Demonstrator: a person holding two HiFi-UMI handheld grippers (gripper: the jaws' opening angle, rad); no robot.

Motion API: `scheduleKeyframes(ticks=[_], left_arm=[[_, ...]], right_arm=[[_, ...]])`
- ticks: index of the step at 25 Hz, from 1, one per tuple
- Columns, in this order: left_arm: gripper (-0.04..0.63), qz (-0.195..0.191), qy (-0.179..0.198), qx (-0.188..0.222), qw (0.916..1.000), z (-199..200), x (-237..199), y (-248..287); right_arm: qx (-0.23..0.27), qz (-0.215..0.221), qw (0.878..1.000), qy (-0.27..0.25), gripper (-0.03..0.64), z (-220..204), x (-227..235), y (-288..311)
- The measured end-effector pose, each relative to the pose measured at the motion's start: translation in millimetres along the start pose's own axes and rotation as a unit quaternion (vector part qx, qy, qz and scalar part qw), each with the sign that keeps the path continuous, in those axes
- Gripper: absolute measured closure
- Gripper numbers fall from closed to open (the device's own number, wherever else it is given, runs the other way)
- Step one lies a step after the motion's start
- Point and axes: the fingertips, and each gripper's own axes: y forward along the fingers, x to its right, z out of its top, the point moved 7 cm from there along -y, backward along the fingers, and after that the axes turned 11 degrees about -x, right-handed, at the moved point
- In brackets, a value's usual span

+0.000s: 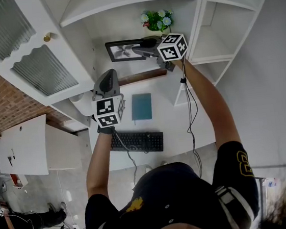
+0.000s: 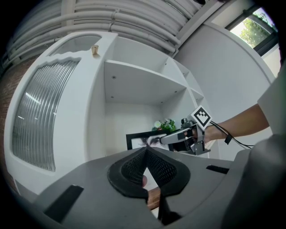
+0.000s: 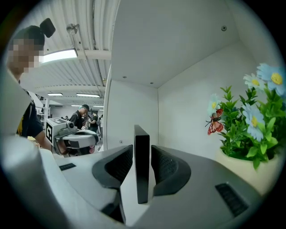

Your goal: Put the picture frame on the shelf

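From above, a tall white shelf unit [image 1: 120, 6] stands over a white desk. The black picture frame with a picture in it [image 1: 123, 51] stands up on the shelf, next to a small pot of green leaves with blue and white flowers [image 1: 157, 21]. The right gripper [image 1: 138, 49] reaches to the frame's right end. The left gripper [image 1: 110, 73] hangs lower down, away from the frame. A black keyboard [image 1: 137, 141] and a flat blue-green book [image 1: 142, 106] lie on the desk.

In the left gripper view, the left gripper [image 2: 145, 150] has its two tips pressed together with nothing in them. Farther off, the picture frame [image 2: 138, 139] stands on the shelf with the right gripper [image 2: 156, 141] at it.

In the right gripper view, the right gripper [image 3: 142, 150] has its jaws apart. The picture frame [image 3: 142, 179] stands on its edge between them, and a thin gap shows on each side, so they do not squeeze it. The flower pot [image 3: 243, 167] is on the right, with an orange butterfly [image 3: 215, 125] on it.
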Motion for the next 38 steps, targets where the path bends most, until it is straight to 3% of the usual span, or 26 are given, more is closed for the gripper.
scheduleKeyframes(ticks=[38], left_arm=[[0.577, -0.017, -0.004, 0.010, 0.9998, 0, 8, -1]], right_arm=[[0.000, -0.060, 0.998, 0.002, 0.499, -10, -6, -24]])
